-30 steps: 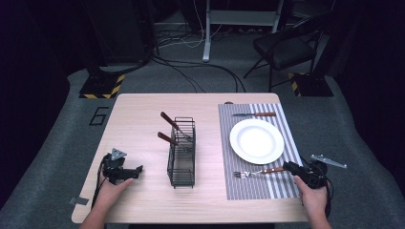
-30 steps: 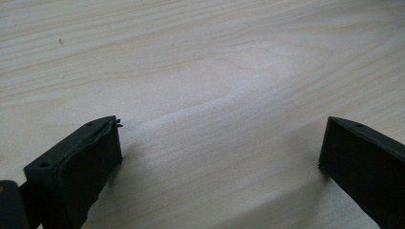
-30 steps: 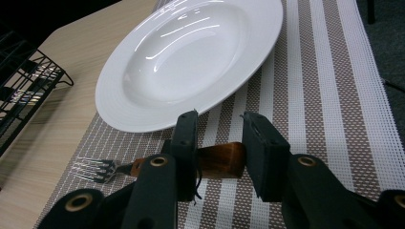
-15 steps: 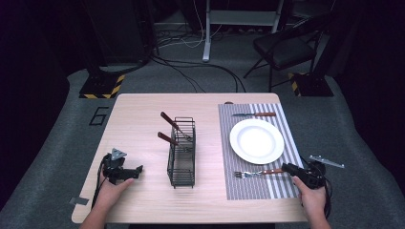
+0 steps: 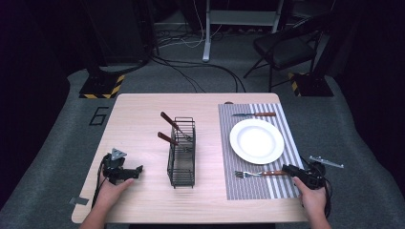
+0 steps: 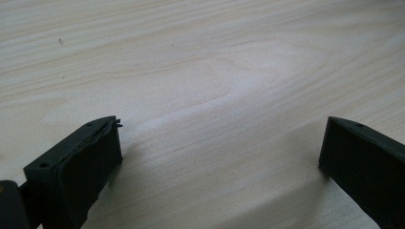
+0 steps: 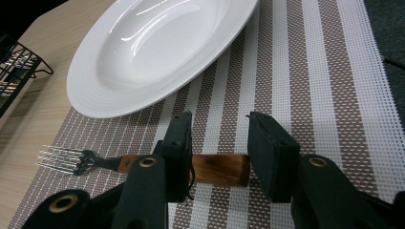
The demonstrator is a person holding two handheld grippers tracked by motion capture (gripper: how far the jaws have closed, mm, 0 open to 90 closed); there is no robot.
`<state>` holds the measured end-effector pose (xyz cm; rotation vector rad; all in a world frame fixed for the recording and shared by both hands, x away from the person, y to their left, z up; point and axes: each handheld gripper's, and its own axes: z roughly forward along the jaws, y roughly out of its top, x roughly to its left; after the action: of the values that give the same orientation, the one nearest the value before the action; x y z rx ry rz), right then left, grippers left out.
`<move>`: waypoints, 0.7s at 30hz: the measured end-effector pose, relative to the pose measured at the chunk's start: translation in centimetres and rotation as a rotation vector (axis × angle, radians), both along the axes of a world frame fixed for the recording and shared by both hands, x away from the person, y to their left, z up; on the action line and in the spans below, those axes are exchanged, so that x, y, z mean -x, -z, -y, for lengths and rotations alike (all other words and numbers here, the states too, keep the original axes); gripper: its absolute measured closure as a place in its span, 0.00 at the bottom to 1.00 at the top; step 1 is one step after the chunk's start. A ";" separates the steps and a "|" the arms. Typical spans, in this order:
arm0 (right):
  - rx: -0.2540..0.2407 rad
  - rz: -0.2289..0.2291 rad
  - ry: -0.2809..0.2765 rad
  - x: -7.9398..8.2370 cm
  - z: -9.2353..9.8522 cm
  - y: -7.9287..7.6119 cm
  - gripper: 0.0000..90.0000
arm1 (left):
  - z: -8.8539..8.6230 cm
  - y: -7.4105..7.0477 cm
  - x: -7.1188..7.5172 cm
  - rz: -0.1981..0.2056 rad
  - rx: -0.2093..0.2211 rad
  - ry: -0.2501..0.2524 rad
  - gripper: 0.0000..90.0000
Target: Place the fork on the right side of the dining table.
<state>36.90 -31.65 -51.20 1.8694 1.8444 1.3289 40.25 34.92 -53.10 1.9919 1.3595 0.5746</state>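
A pale wooden worktop [image 5: 143, 119] carried a table setting in progress. A striped placemat [image 5: 282, 188] covered its right side, running from the far edge almost to the near edge, with a white plate [image 5: 256, 141] lying at its middle. A black wire caddy [image 5: 181, 152] stood near the worktop's centre, two wooden-handled utensils [image 5: 168, 119] leaning out of its far end. A knife [image 5: 254, 114] lay on the mat beyond the plate, towards the far edge.

A wooden-handled fork [image 5: 258, 173] lay flat on the mat between the plate and the near edge, tines pointing towards the caddy. The right claw [image 7: 217, 145], held by a hand at the near right corner, straddled the fork's handle, its jaws apart with the handle between them. Whether either jaw touched the wood could not be told.

The left claw [image 5: 136, 171] rested near the near left corner, well apart from everything else, its jaws spread wide over bare wood and holding nothing.

The likeliest trouble appeared to lie with the fork. If the jaws closed off-centre on the smooth handle, it could pivot or skid across the woven mat. A grip taken so far from the tines would probably let the heavier metal end droop when lifted. A careless sweep could also knock the plate, which sat just beside the fork.
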 end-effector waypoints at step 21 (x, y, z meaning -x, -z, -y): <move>0.080 0.078 -0.048 0.2 -1.7 -1.7 0.62 | 0.0 0.0 0.1 -0.004 0.001 -0.001 0.00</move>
<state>36.73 -29.98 -49.46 1.7200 1.8856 1.3030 40.18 34.90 -53.06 1.9923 1.3632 0.5708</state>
